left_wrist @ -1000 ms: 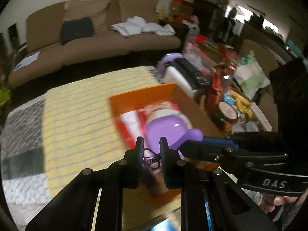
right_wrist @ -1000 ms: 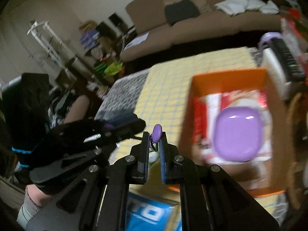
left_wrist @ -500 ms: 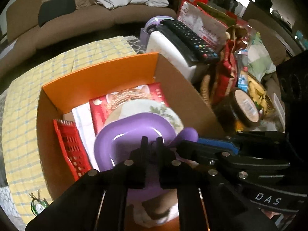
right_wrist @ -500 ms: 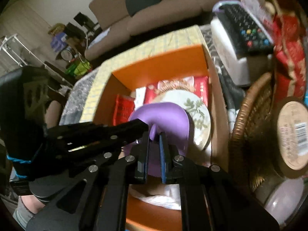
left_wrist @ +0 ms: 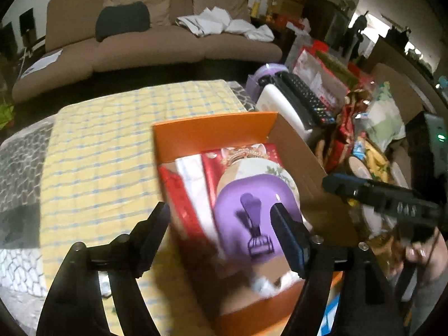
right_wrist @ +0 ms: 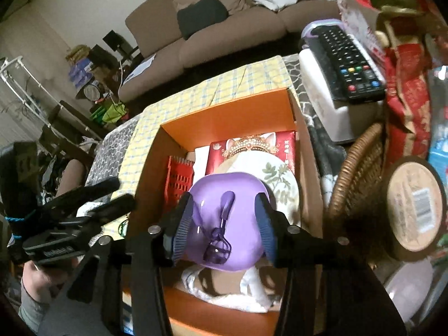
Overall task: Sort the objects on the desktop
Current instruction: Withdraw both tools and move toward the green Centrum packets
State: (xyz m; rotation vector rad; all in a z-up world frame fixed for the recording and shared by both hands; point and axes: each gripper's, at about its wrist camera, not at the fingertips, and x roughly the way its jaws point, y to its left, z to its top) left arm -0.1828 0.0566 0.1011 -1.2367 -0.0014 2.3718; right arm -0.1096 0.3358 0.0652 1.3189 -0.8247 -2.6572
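Purple plastic lies between my spread right gripper (right_wrist: 222, 221) jaws, which hold nothing: an eyelash curler (right_wrist: 219, 228) resting in a purple bowl (right_wrist: 226, 224) inside the orange cardboard box (right_wrist: 224, 117). My left gripper (left_wrist: 221, 229) is wide open too. The curler looks light, stiff and slick; I would pinch its handle (right_wrist: 227, 200), not the thin clamp end. Beneath the bowl sits a leaf-patterned plate (right_wrist: 275, 175), probably breakable, on a red packet (right_wrist: 252, 147).

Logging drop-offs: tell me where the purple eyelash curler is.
The purple eyelash curler lies loose in the purple bowl inside the orange box, between the right gripper's open fingers.
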